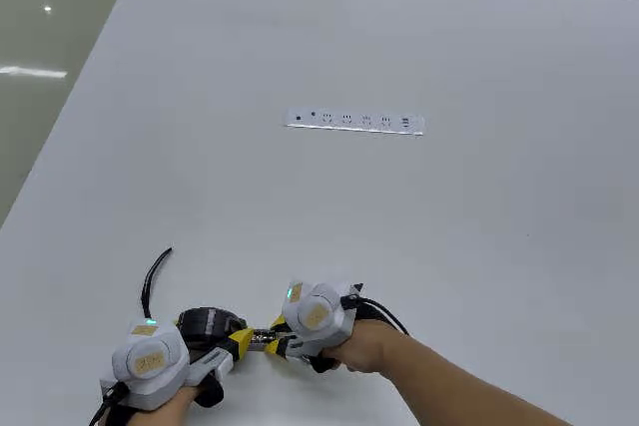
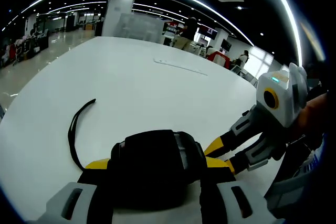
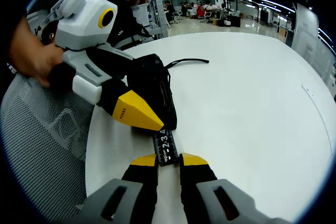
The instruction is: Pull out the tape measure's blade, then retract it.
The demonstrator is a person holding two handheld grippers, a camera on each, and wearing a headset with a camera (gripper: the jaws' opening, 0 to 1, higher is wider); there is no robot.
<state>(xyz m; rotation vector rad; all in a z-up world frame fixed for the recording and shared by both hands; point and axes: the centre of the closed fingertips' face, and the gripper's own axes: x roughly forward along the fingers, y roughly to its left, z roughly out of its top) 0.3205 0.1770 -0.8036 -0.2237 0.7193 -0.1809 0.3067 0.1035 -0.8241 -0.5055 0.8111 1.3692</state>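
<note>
- The left gripper [image 1: 226, 338] is clamped on the black case [image 2: 155, 163] at the near edge of the surface [image 1: 329, 207].
- The right gripper [image 3: 168, 160] is closed on the blade [image 3: 164, 144], just beside the case.
- A short, numbered length of blade spans between the grippers.
- The strap [image 1: 152, 276] lies on the surface, left of the case.
- The power strip [image 1: 355, 122] sits well apart, mid-surface.

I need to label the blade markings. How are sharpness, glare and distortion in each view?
Head view: even light, glare on the floor at left, tape measure small. Left gripper view: heavy fisheye bend, tape measure dark, little detail. Right gripper view: blade sharp, digits 2, 3, 4 legible at the tips of the right tool.
</note>
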